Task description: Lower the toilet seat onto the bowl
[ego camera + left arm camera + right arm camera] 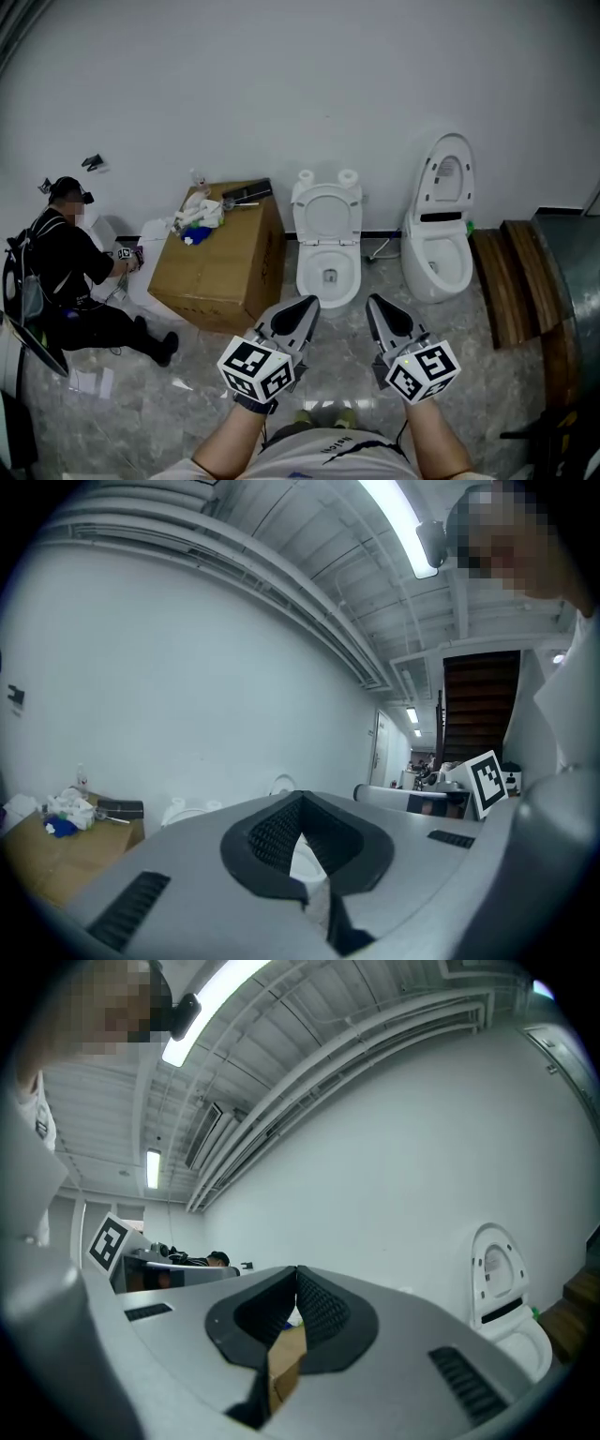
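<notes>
I am holding my left gripper (304, 306) and right gripper (376, 304) closed, empty, facing the raised toilet seat (326, 212) at the wall ahead, nearer my left.

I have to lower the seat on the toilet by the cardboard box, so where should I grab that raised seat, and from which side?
Grip the seat at its top edge, coming from the front. It stands nearly upright and looks hinged at the bottom, behind the bowl, so the top rim is the free end and it faces you.

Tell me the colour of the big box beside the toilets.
Brown cardboard box; clearest in head view.
</notes>
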Motion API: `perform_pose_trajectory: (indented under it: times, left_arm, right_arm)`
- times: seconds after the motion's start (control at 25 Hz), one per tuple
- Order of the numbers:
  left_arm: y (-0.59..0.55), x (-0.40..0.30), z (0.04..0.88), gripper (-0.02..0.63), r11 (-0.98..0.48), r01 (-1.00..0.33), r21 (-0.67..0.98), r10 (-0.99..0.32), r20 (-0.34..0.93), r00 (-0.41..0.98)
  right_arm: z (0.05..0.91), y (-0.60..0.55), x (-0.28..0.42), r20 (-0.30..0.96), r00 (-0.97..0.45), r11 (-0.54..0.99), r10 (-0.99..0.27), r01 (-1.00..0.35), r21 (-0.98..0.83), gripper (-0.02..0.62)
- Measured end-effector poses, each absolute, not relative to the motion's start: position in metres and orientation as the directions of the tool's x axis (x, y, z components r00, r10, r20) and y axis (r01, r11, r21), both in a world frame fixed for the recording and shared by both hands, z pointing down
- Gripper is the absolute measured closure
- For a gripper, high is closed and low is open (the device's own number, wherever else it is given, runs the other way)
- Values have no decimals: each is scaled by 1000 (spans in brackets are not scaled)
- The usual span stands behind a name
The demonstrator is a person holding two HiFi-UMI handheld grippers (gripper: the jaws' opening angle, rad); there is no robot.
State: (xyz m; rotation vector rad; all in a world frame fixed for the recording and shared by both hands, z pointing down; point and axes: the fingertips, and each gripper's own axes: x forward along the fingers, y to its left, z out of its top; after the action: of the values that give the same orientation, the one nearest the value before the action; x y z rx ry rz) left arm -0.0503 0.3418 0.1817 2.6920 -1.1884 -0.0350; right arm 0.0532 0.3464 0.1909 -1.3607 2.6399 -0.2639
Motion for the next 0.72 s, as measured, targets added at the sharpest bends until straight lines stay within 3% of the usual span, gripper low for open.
perform_pose_trajectory:
  times: [0.72]
  left_arm:
    - [267, -25, 207, 597, -662, -723, 197, -727, 65, 684]
  right_arm:
    - [224, 278, 70, -24, -592, 579, -806, -779, -240, 578]
